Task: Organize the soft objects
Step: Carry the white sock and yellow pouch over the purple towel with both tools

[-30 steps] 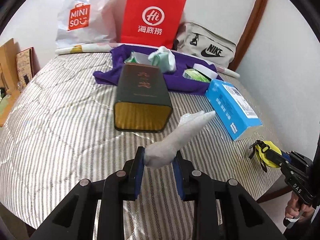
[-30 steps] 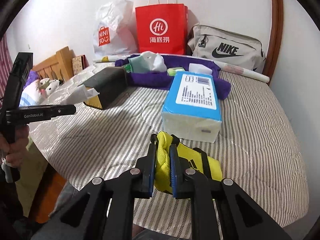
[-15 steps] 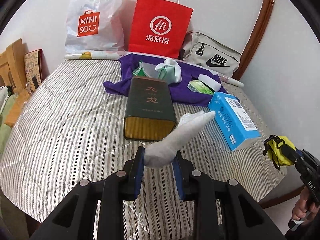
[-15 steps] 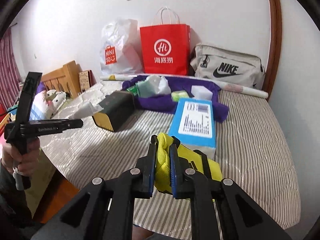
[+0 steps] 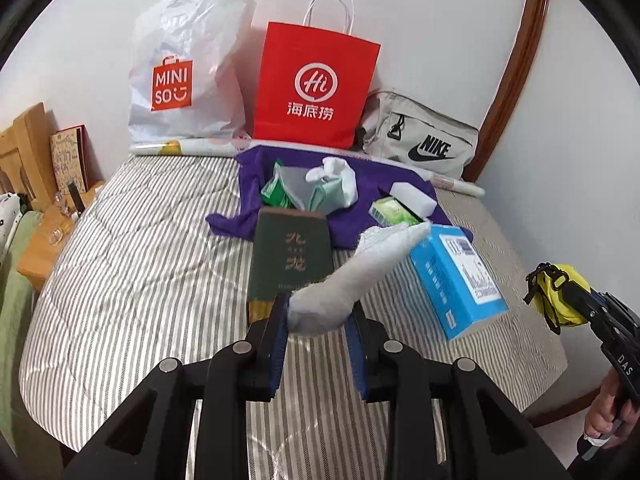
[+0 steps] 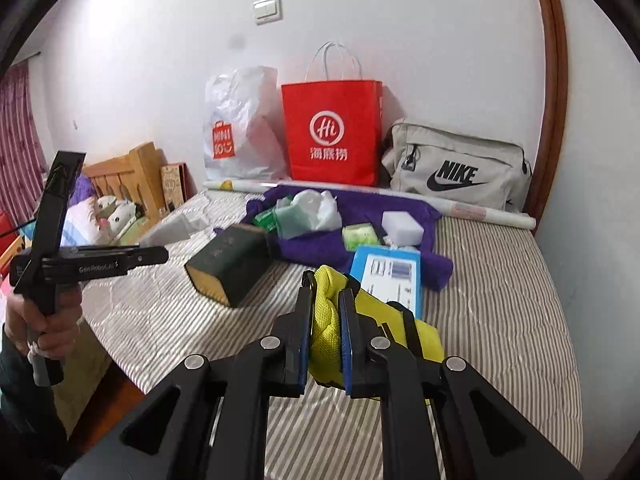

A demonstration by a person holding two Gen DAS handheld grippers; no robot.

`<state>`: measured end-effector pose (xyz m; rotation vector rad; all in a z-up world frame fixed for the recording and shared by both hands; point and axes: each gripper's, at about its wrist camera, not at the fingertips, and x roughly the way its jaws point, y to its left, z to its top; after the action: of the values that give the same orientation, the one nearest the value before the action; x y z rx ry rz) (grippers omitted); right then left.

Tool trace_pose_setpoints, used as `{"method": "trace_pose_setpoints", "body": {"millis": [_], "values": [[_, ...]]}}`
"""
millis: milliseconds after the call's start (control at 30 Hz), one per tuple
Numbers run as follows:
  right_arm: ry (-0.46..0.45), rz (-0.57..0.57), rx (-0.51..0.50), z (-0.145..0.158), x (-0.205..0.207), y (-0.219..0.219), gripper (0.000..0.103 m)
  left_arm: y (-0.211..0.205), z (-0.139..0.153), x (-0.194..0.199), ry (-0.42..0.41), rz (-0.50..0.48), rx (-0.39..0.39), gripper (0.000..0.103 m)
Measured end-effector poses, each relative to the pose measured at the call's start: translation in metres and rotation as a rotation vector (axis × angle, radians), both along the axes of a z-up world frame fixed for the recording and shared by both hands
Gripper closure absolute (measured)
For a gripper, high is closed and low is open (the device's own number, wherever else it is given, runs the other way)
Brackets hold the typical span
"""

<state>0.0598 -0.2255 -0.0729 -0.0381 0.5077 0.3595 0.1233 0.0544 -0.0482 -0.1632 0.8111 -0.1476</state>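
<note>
**Left wrist view: both soft things held aloft over the bed**

The left gripper (image 5: pixel 318 322) pinches a limp grey sock (image 5: pixel 352 280); the right gripper (image 6: pixel 325 320), at three o'clock, clamps a yellow pouch (image 6: pixel 326 316) nearly shut. Both look light, squashy and best gripped mid-bundle. Compared with a second ago, both sit higher above the striped bed (image 5: pixel 140 280).

White wall (image 6: pixel 400 20), light switch (image 6: pixel 267 9), wooden headboard (image 6: pixel 128 176), striped curtain (image 6: pixel 18 128)
</note>
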Motion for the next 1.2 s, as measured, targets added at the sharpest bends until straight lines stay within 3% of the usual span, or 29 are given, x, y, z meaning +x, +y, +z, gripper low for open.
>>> {"method": "trace_pose_setpoints", "body": {"millis": [600,1200], "values": [[-0.005,-0.025,0.031,0.03,0.085,-0.004,0.09,0.003,0.023,0.06,-0.001,0.034,0.043,0.077],[0.016,-0.019,0.036,0.034,0.168,0.007,0.09,0.007,0.01,0.126,0.058,0.036,0.067,0.077]]}}
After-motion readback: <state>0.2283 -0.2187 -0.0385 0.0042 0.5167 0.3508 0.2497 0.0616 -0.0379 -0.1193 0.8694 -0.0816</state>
